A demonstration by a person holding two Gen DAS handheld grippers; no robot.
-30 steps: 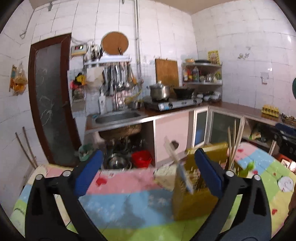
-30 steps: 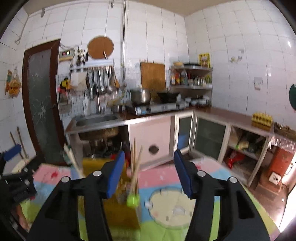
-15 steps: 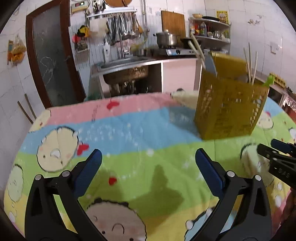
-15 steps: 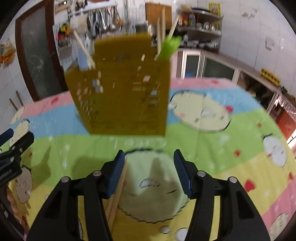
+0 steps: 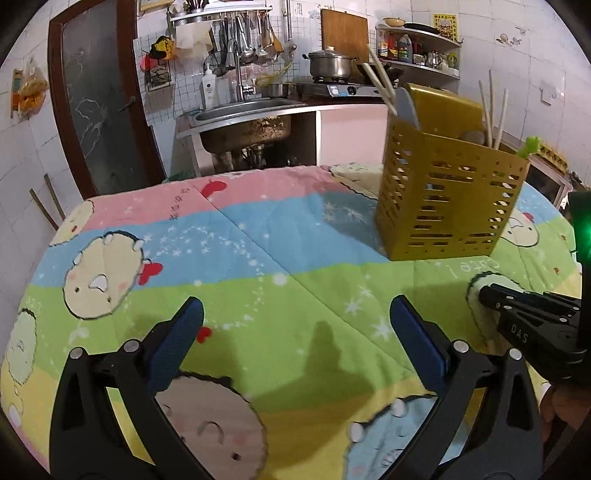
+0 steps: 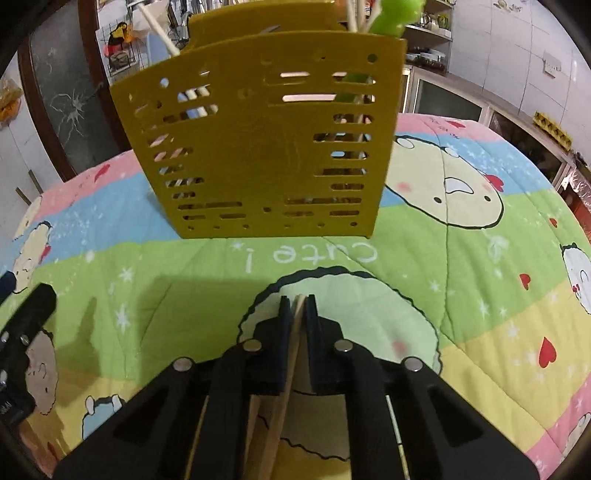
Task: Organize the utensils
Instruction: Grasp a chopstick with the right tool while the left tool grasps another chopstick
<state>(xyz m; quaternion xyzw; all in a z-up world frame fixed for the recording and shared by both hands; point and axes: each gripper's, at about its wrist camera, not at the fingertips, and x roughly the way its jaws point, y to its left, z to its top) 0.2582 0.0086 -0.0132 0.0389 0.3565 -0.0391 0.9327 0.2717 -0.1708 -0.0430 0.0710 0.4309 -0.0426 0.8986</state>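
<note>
A yellow perforated utensil holder stands on the cartoon-print cloth, also in the left wrist view. It holds chopsticks, a white-handled utensil and a green-tipped utensil. My right gripper is shut on a wooden chopstick, low over the cloth just in front of the holder. It shows at the right edge of the left wrist view. My left gripper is open and empty above the cloth, left of the holder.
The cloth-covered table ends at a rounded far edge. Beyond it are a sink, a stove with a pot, a counter with cabinets and a dark door. More chopsticks lie under the right gripper.
Both grippers tilted down from facing the kitchen to the table. The right gripper went from open to shut on a chopstick lying in front of the holder. The left stayed open.
</note>
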